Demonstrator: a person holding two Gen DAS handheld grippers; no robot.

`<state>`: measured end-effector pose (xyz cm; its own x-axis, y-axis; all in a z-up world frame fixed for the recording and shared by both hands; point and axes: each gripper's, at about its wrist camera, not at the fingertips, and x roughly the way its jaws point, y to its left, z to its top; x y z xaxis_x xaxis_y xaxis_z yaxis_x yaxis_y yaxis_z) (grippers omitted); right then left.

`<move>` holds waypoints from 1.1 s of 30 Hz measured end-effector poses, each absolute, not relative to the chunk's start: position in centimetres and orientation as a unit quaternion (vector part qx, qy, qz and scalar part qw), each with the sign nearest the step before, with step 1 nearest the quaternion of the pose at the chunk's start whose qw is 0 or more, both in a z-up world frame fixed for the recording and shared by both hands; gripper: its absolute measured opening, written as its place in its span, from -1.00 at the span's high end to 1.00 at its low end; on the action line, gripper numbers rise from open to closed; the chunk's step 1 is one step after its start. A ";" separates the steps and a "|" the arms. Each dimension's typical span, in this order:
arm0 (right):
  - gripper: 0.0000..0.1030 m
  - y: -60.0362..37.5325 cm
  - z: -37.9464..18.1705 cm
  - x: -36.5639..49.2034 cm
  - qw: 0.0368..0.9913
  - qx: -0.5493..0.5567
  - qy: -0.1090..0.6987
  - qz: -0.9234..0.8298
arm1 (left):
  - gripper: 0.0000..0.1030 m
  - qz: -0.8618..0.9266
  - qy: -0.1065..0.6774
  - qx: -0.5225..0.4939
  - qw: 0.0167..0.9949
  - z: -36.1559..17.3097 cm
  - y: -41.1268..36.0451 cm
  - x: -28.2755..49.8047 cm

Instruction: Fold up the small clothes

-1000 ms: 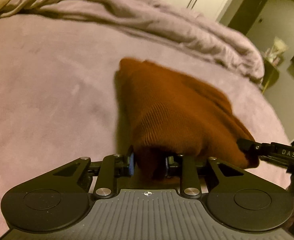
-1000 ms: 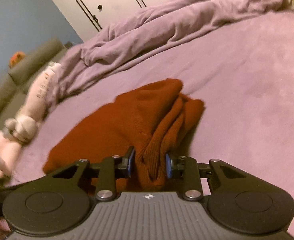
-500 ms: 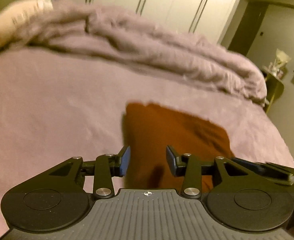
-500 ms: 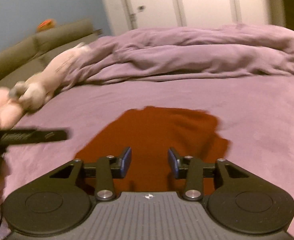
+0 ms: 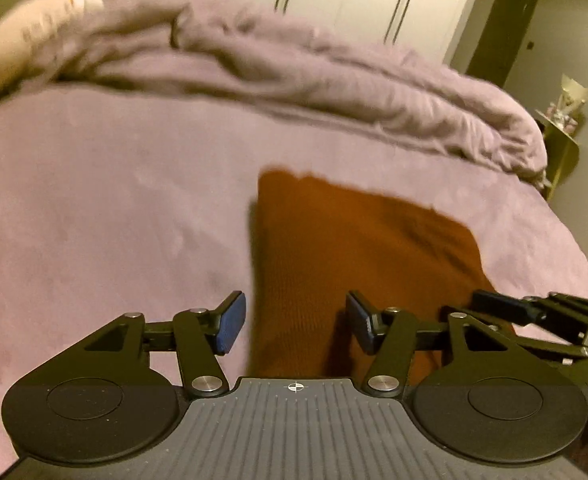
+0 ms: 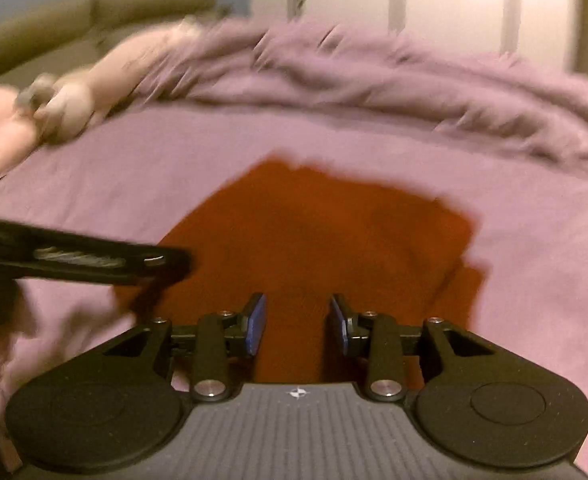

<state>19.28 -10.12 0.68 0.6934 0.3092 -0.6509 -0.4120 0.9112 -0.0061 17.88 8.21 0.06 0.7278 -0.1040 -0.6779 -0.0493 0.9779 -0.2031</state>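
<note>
A rust-brown knit garment [image 5: 358, 256] lies folded flat on the mauve bed [image 5: 93, 216], its far corner at about 12 o'clock in both wrist views. The left gripper [image 5: 296, 326] hangs just above the garment's near left edge; its jaws have just been opening and stand wide apart, pressing on nothing. The right gripper [image 6: 297, 326] hovers over the near middle of the garment, jaws moderately apart after closing a little, with cloth showing below the gap but not pinched. A rumpled duvet [image 5: 334, 88] is bunched behind, from 10 to 2 o'clock. A plush toy [image 6: 53, 108] lies at 10 o'clock in the right view.
</note>
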 end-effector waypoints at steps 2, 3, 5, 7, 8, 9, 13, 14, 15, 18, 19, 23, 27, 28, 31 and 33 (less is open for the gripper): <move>0.35 -10.4 0.2 20.0 0.918 -0.102 0.342 0.175 | -0.20 0.003 0.378 -0.076 0.923 -0.3 7.6 18.7; 0.34 -10.3 -0.2 20.2 0.916 -0.114 0.346 0.166 | -0.24 0.009 0.389 -0.067 0.919 -0.9 7.3 19.0; 0.35 -10.1 -1.3 20.1 0.908 -0.150 0.361 0.151 | -0.24 0.006 0.399 -0.066 0.914 -1.7 7.0 19.1; 0.35 -10.3 -2.0 19.3 0.904 -0.166 0.366 0.147 | -0.24 0.007 0.395 -0.058 0.917 -1.7 6.7 18.8; 0.35 -10.6 -2.2 18.9 0.903 -0.166 0.366 0.147 | -0.25 0.008 0.393 -0.049 0.918 -1.8 6.4 18.8; 0.35 -10.8 -2.4 18.8 0.904 -0.161 0.367 0.147 | -0.26 0.010 0.395 -0.046 0.917 -2.0 6.2 18.8; 0.33 -11.3 -3.5 19.3 0.909 -0.146 0.361 0.149 | -0.26 0.011 0.407 -0.069 0.911 -2.5 5.9 18.9; 0.33 -11.3 -3.7 19.3 0.910 -0.147 0.357 0.149 | -0.28 0.013 0.408 -0.073 0.910 -2.6 6.0 18.9; 0.32 -11.6 -3.7 19.0 0.911 -0.144 0.356 0.149 | -0.34 0.018 0.411 -0.079 0.908 -2.7 6.1 18.9; 0.31 -12.1 -3.4 19.5 0.909 -0.135 0.363 0.154 | -0.47 0.036 0.429 -0.108 0.896 -2.5 6.7 19.0; 0.31 -12.2 -2.8 19.4 0.907 -0.133 0.371 0.152 | -0.47 0.039 0.433 -0.119 0.893 -2.0 6.9 18.8; 0.24 -12.4 -1.0 17.2 0.902 -0.140 0.383 0.142 | -0.47 0.035 0.442 -0.087 0.892 -0.6 6.3 16.9; -0.05 -13.1 -1.8 15.9 0.894 -0.155 0.404 0.114 | -0.61 0.044 0.472 -0.042 0.879 -1.8 5.8 16.6; -0.11 -13.6 -1.7 16.1 0.892 -0.139 0.417 0.108 | -0.67 0.048 0.487 -0.036 0.871 -2.3 5.9 16.9; -0.11 -14.7 -0.2 15.7 0.888 -0.096 0.441 0.093 | -0.65 0.058 0.498 -0.060 0.863 -1.8 6.4 16.1; -0.32 -15.0 0.9 14.2 0.888 -0.106 0.440 0.076 | -0.68 0.058 0.498 -0.049 0.864 -0.9 5.8 14.8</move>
<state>14.23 -15.05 0.89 0.6005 0.0412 -0.7986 -0.2277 0.9661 -0.1214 14.81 5.77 -0.94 0.4976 0.0505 -0.8659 -0.1484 0.9885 -0.0277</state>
